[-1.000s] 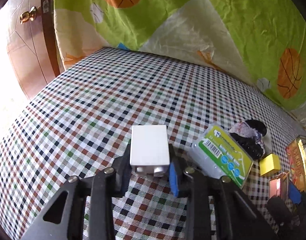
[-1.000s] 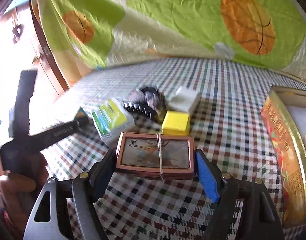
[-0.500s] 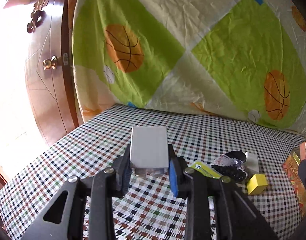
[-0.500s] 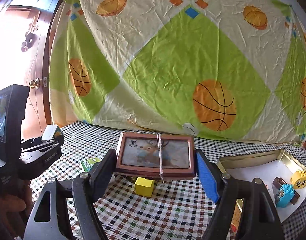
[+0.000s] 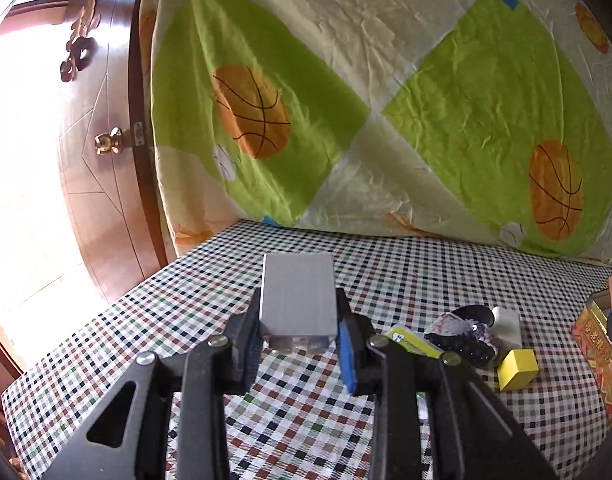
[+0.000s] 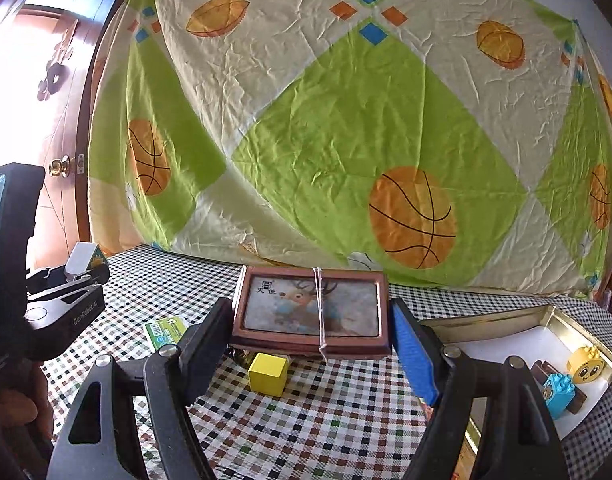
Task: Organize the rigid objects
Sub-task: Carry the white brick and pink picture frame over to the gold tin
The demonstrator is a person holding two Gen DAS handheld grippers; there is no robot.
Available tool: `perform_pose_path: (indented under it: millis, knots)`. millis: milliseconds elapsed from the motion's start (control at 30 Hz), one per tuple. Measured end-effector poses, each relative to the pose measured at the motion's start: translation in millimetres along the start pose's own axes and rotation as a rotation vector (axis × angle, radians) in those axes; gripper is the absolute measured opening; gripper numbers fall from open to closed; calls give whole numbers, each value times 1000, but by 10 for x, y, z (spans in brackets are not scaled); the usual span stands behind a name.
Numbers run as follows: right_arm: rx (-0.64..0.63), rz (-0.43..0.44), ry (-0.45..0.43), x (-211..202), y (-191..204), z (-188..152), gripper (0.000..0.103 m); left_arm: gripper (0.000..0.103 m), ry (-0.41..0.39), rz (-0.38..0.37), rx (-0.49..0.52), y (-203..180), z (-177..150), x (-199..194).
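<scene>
My left gripper is shut on a white rectangular block and holds it above the checked tablecloth. My right gripper is shut on a brown framed deer picture tied with string, also held above the table. The left gripper with its white block shows at the left of the right wrist view. An open gold tin at the right holds a yellow face brick, a blue brick and a brown piece.
On the cloth lie a yellow cube, a green and white packet, a purple-black rock and a white block. A basketball-print sheet hangs behind. A wooden door stands at the left.
Both grippers have lifted and levelled with their objects held; the views now look across the table at the sheet instead of down at the cloth. The open tin has come into the right view.
</scene>
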State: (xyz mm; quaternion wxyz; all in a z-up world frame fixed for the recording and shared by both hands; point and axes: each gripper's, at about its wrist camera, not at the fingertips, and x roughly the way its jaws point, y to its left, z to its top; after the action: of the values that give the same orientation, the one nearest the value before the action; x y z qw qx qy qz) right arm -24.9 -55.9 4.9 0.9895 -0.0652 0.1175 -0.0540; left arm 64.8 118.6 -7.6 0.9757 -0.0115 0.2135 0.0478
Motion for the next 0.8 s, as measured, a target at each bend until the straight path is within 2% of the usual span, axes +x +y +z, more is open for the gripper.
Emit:
perform_pose_path:
  millis: [133, 400, 800]
  knots:
    - [21, -7, 2, -23, -88, 10, 79, 30, 34, -20, -20, -22, -27, 15]
    - [56, -7, 7, -95, -278, -10, 79, 30, 43, -46, 4, -207, -97, -107]
    - [42, -87, -17, -207, -658, -74, 79, 30, 42, -127, 36, -659, -163, -307]
